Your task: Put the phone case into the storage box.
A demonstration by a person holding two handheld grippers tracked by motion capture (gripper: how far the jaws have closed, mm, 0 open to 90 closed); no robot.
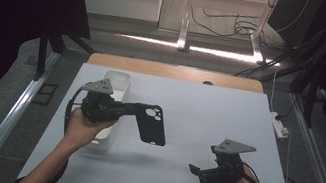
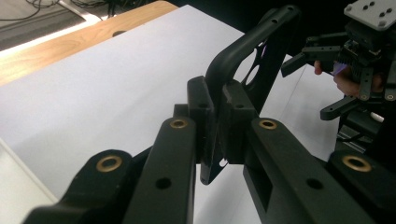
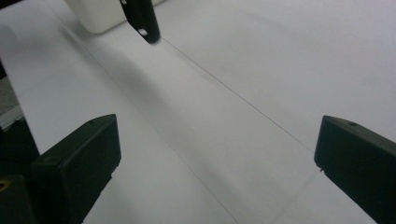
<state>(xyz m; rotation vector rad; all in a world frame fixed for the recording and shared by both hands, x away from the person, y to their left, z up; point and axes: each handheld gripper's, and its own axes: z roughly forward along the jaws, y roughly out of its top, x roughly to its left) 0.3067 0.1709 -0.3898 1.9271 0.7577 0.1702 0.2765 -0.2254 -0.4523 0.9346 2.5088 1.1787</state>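
Aloft, phone case (image 1: 152, 124) — clamped in left hand-held gripper (image 1: 133, 109)

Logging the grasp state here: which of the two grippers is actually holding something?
The left gripper: its jaws are clamped on the edge of a black phone case, held above the table. The right gripper has its jaws spread wide with nothing between them.

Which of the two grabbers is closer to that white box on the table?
Left. The left gripper hangs right over the white box while clamping a black phone case. The right gripper is open, far across the table near its front right.
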